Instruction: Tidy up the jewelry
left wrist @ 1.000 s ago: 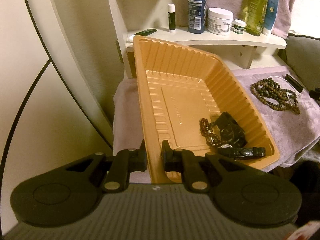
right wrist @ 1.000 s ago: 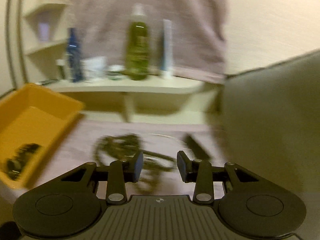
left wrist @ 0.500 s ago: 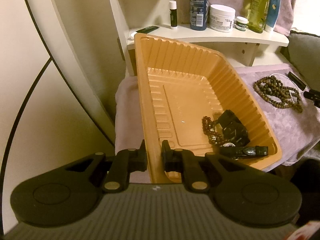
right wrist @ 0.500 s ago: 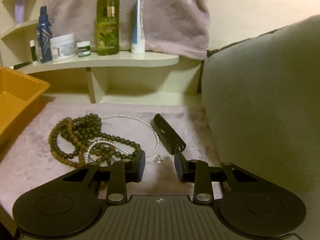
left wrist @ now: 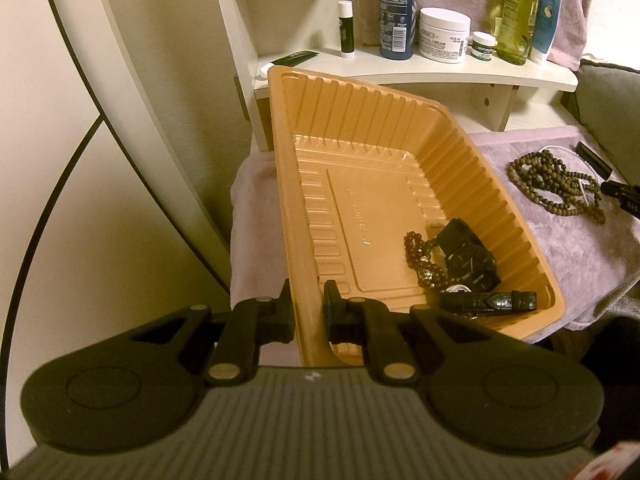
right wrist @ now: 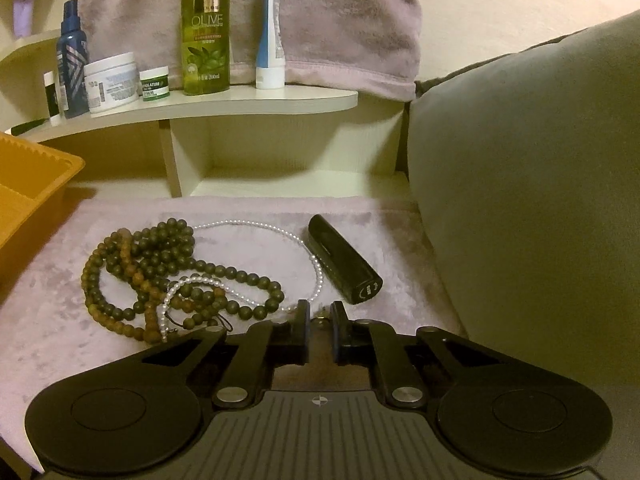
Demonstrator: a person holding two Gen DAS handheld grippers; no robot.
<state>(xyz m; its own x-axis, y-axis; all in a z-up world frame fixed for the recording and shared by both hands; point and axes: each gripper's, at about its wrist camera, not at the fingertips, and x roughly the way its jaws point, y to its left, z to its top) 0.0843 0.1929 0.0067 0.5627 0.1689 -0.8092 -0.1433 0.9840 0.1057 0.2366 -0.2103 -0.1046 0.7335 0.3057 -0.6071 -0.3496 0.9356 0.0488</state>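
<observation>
Tray [left wrist: 400, 136] rim sits clamped in the left claw [left wrist: 308, 308], watches in its near corner. Right claw [right wrist: 320, 314] has just been closing on a small silvery piece [right wrist: 320, 320], half hidden between its tips, beside the pearl strand [right wrist: 256, 224].

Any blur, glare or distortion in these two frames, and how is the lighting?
Left wrist view: sharp, dim yellowish light, fisheye bends the shelf edge, small glints on the tray floor and the watch. Right wrist view: sharp, same warm cast, shadow under the shelf, beads crisp, corners vignetted black.
</observation>
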